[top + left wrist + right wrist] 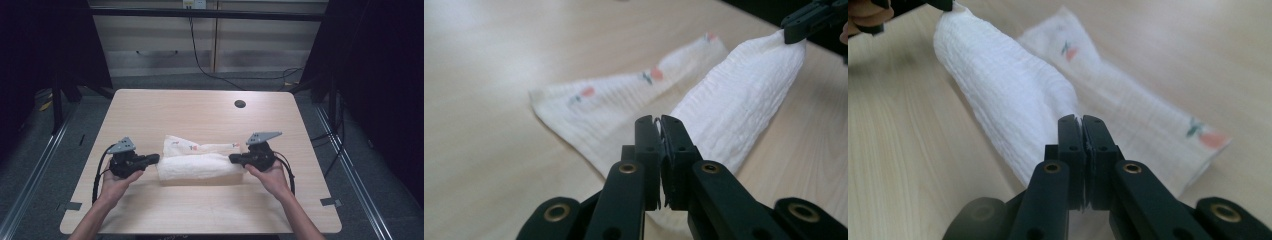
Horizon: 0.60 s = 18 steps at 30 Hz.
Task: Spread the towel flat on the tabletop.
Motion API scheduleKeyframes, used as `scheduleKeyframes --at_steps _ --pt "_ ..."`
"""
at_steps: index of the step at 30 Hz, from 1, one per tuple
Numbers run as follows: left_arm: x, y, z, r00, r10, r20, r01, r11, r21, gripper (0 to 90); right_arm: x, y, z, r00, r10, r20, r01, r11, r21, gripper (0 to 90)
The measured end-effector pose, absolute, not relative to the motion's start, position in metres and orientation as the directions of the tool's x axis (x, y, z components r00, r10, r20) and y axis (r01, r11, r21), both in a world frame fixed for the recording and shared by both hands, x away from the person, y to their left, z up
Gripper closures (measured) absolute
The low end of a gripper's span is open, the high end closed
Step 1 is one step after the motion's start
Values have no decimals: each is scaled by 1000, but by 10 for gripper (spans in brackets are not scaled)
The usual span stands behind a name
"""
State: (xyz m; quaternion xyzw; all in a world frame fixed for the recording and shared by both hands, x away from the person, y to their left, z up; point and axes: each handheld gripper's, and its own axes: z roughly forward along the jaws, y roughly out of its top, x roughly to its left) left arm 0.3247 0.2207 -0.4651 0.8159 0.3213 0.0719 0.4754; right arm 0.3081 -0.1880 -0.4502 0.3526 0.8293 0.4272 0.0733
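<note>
High view shows the wooden table [150, 210] with a white towel [197, 167] lying near its middle, stretched left to right between the two hands. The towel's long axis runs across the table, parallel to the person's edge; one end points toward the left gripper [156, 158] and the other toward the right gripper [232, 159]. A front layer is lifted and drawn over, while a back strip with small orange prints [191, 146] lies flat on the wood just behind it, so the cloth looks partly folded lengthwise. I judge the fold to be about halfway: the near edge is raised and carried, but it is not yet laid down and smoothed, and any second fold across the short way is still to come.

Left gripper view shows the left gripper [659, 121] with jaws clenched on a corner of the towel [744, 100], a sliver of cloth pinched between the pads. Right gripper view shows the right gripper [1081, 120] likewise clamped on the opposite corner of the towel [1008, 95], the fabric rising taut from it toward the other hand.
</note>
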Motion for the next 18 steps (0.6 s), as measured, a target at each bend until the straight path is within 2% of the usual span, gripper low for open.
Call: scheduleKeyframes --at_steps 6,10,15,18 --pt "320 210 -478 804 568 -175 463 -413 784 871 285 -191 -485 -736 651 184 557 429 711 853" --pt "319 210 -487 802 571 -176 476 -432 766 870 271 -191 -491 -747 639 186 560 452 694 770" --pt "321 212 -494 794 580 -180 493 -441 750 870 260 -204 -482 -726 660 192 557 401 728 664" --pt "320 211 -497 794 581 -179 495 -447 745 869 264 -217 -468 -685 706 181 548 335 766 688"
